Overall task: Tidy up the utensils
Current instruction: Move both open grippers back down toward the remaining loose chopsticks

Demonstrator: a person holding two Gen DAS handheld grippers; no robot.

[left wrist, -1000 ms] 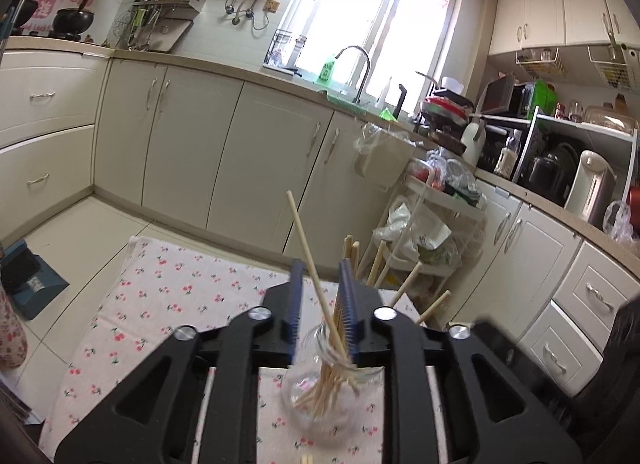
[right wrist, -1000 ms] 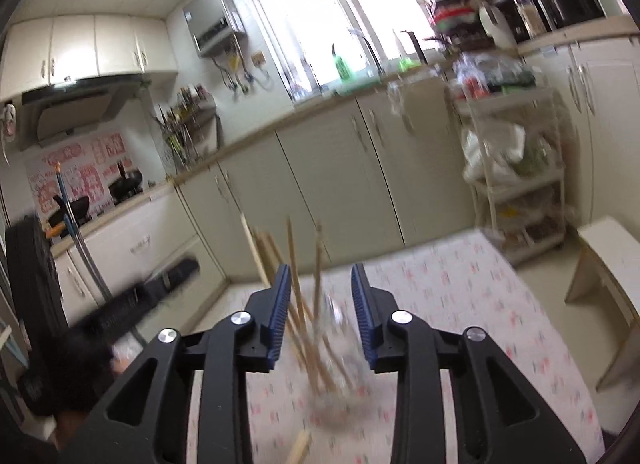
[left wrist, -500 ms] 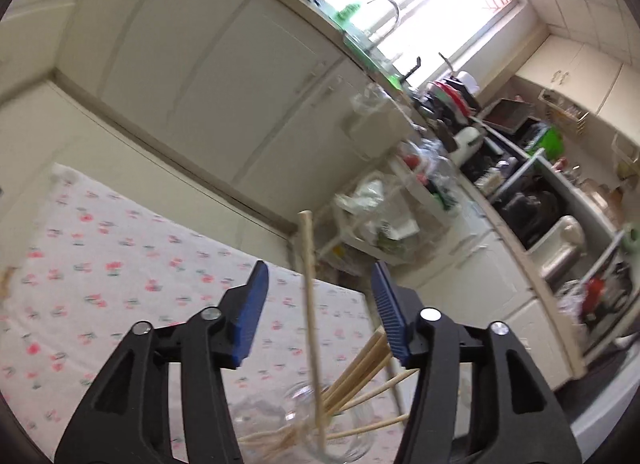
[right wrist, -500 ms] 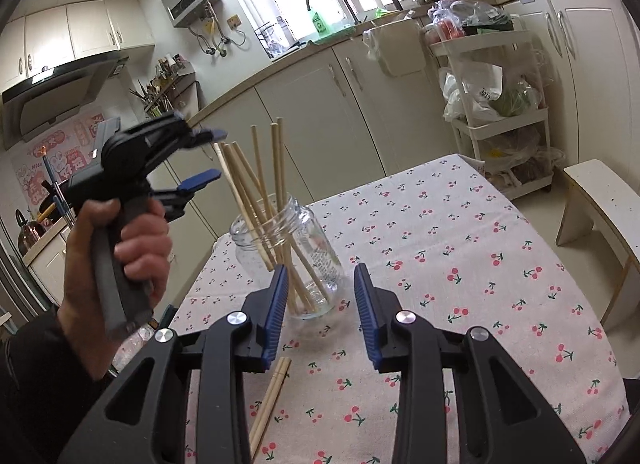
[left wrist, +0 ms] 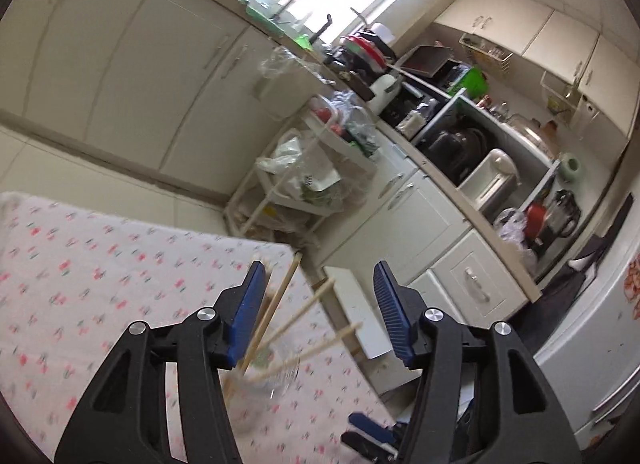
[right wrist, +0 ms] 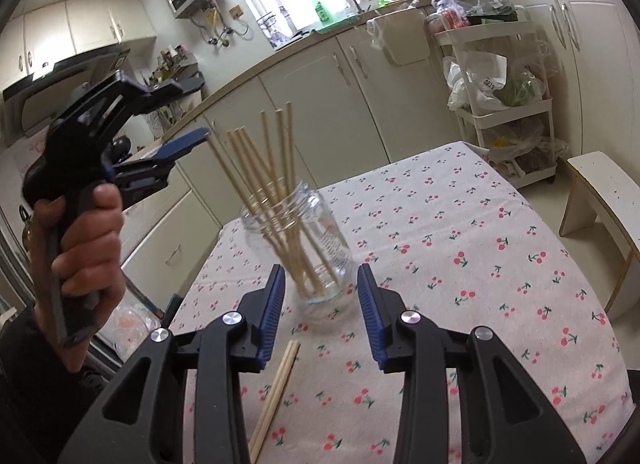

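Observation:
A clear glass jar (right wrist: 298, 248) stands on the cherry-print tablecloth (right wrist: 460, 248) and holds several wooden chopsticks (right wrist: 264, 167) that lean left. Two loose chopsticks (right wrist: 276, 388) lie on the cloth near my right gripper's left finger. My right gripper (right wrist: 322, 312) is open and empty, just in front of the jar. My left gripper (left wrist: 318, 312) is open and empty; in the right wrist view (right wrist: 176, 123) it is held in a hand, raised to the left of the chopstick tops. The jar (left wrist: 272, 372) shows blurred below it in the left wrist view.
Kitchen cabinets (right wrist: 320, 103) run behind the table. A white rolling rack (right wrist: 504, 103) with bags stands at the back right. A white stool (right wrist: 600, 199) sits to the right of the table. Counter appliances (left wrist: 480, 151) show in the left wrist view.
My left gripper let go of a chopstick into the jar, opened wide and lifted away to the left. My right gripper drew back a little and opened wider.

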